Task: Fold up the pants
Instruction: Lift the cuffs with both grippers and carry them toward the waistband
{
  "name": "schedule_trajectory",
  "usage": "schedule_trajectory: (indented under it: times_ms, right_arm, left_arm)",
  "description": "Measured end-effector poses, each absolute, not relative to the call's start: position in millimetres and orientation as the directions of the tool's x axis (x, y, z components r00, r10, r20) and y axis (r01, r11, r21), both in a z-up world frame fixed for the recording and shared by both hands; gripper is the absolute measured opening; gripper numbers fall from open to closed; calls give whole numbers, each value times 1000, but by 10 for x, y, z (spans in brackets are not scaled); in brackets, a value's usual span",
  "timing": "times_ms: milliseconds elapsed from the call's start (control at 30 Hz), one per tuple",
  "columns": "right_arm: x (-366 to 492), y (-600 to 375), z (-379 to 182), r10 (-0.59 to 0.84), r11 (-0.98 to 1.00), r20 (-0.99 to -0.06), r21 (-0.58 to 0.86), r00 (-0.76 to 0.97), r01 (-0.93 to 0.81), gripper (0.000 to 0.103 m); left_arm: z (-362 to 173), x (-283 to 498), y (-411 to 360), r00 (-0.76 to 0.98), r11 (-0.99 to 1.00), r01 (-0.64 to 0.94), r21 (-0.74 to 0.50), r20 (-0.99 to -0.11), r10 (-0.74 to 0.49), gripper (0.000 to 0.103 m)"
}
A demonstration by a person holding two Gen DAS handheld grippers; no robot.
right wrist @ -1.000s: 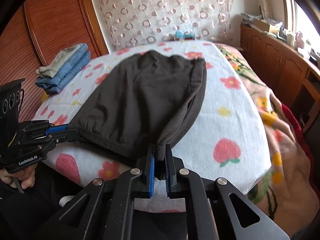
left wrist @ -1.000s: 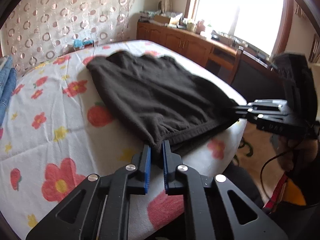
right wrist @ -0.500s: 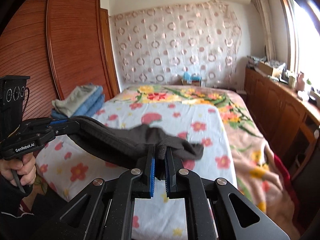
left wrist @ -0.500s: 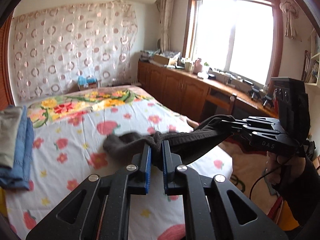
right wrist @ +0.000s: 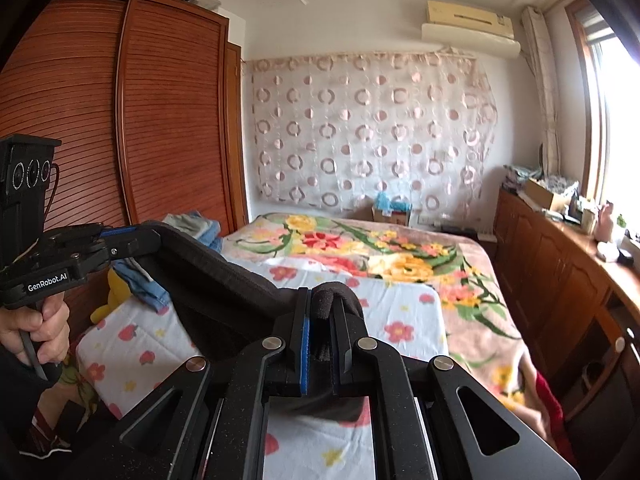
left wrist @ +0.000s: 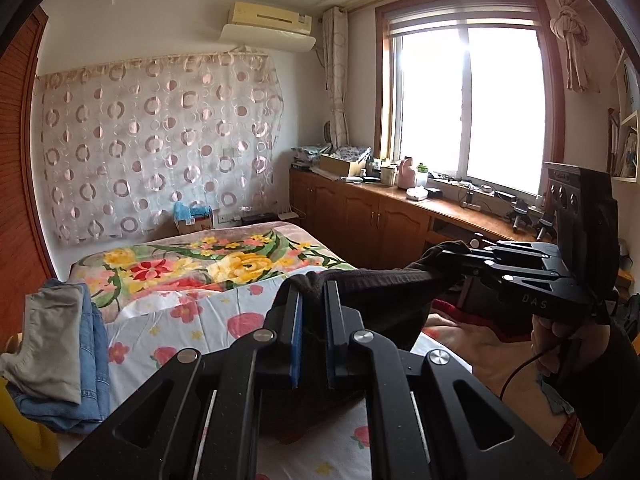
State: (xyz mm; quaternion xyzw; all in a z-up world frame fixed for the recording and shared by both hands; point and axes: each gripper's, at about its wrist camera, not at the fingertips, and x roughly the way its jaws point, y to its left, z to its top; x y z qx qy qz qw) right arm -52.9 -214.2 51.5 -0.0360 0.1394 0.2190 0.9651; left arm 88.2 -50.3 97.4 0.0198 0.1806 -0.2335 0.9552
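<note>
The dark brown pants [left wrist: 384, 296] hang in the air above the bed, stretched by their waistband between my two grippers. My left gripper [left wrist: 312, 292] is shut on one end of the waistband; it also shows at the left of the right wrist view [right wrist: 152, 236]. My right gripper [right wrist: 322, 300] is shut on the other end, and shows in the left wrist view [left wrist: 452, 258]. In the right wrist view the pants [right wrist: 224, 292] sag between the grippers. Their lower part is hidden behind my fingers.
The bed [left wrist: 188, 320] has a white flower-print sheet and a floral blanket [right wrist: 400, 256] further back. A stack of folded jeans and clothes [left wrist: 60, 352] lies at its left edge. Wooden cabinets [left wrist: 360, 216] run under the window on the right, a wardrobe [right wrist: 120, 120] on the left.
Both grippers have lifted the pants off the bed, from lying flat a second ago to hanging high above the sheet. The views now look level across the room.
</note>
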Motion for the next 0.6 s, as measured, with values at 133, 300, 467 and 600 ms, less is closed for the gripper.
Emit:
schedule_trajectory:
  times_ms: [133,300,467,600]
  right_arm:
    - [-394,-2139,318,430,896,-290,18,855,-444,7]
    - [-52,-2100,122,442,887,-344,34,828,-460,7]
    - [394,-2000,-95,455,884,-394,89,799,-460,7]
    - [748,-1900,-185,462,878,-450,109,764,-467,7]
  left_arm:
    - [865,894,-418,827,896,441,-58,-363,-430,10]
    - [494,1111,-338,804,905,418,-82,-431,-410,10]
    - [-8,1452,-297,762,913,386,-132,-512,-396,10]
    - [-187,1634,-317,735,916,371,-156,-553,-392,10]
